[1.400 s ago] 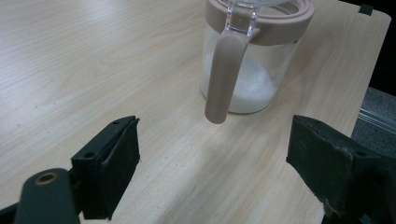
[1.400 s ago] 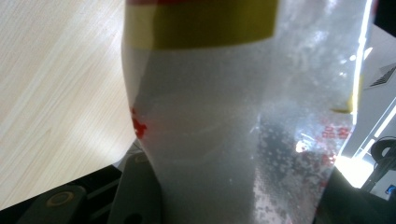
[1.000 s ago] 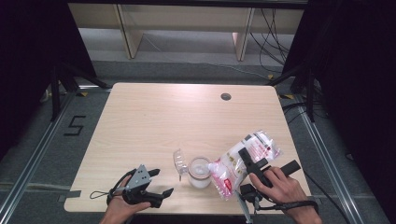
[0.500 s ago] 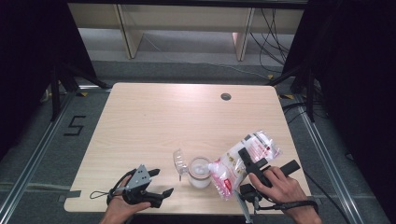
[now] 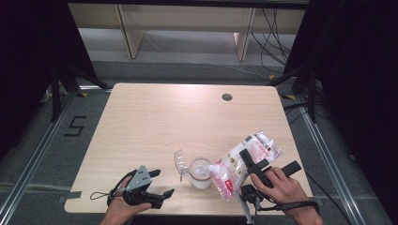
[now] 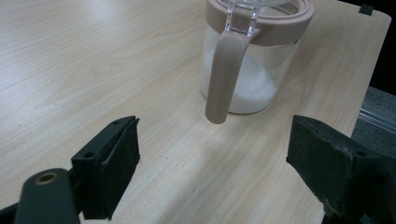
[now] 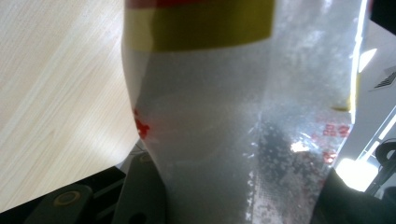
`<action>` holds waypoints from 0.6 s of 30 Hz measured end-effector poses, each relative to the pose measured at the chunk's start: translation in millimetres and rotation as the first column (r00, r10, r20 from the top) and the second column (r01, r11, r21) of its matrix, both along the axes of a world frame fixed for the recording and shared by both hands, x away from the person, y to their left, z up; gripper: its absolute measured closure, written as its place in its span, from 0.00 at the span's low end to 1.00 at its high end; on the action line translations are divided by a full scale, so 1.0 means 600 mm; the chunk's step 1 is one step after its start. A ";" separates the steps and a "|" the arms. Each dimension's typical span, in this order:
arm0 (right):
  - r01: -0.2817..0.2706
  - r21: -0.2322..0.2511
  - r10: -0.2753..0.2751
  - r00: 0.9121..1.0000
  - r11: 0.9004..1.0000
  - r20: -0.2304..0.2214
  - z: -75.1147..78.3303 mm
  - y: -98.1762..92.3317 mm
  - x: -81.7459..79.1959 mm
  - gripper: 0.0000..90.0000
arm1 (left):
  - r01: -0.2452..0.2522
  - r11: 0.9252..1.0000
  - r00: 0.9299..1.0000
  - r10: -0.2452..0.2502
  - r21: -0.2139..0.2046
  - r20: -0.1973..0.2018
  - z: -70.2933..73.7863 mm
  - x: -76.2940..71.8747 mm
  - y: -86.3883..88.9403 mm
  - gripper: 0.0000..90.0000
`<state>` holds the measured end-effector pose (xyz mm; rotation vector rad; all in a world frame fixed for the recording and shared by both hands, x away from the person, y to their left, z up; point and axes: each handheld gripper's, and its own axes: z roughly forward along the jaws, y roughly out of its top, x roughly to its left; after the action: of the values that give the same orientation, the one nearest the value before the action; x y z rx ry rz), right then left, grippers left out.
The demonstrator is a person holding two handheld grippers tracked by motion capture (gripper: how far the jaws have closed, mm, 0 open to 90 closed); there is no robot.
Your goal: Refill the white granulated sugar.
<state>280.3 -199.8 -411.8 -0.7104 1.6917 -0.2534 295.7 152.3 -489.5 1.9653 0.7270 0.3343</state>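
- The right tongs (image 5: 248,161) are clamped on a clear plastic bag of white granules (image 5: 244,161), tipped so its lower corner sits over the glass jar (image 5: 200,172); the jaws have just been squeezing in a bit more.
- The jar stands near the counter (image 5: 164,122) front edge, part full of white stuff, its flip lid (image 5: 179,161) open.
- The left tongs (image 5: 157,183) rest wide open with nothing in them, just left of the jar.

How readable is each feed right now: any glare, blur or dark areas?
High view: table evenly lit, surroundings black. Left gripper view: jar sharp, the near jaws slightly soft. Right gripper view: the bag sits too close, soft, with glare on its right side and a blown-out bright patch at lower right.
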 end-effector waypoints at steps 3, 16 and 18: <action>0.007 0.013 -0.007 1.000 1.000 -0.005 0.000 0.000 0.000 0.70 | 0.002 1.000 1.000 -0.002 -0.001 -0.001 -0.001 0.000 0.000 0.18; 0.001 0.024 -0.001 1.000 1.000 -0.008 -0.001 -0.001 0.002 0.71 | 0.002 1.000 1.000 -0.002 -0.006 0.000 -0.001 0.001 0.000 0.18; 0.003 0.023 -0.003 1.000 1.000 -0.011 0.000 -0.001 0.001 0.71 | 0.000 1.000 1.000 0.000 0.000 0.000 0.000 0.000 0.000 0.18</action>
<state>280.9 -200.2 -411.9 -0.6936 1.7031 -0.2323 295.6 152.3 -489.5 1.9654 0.7276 0.3342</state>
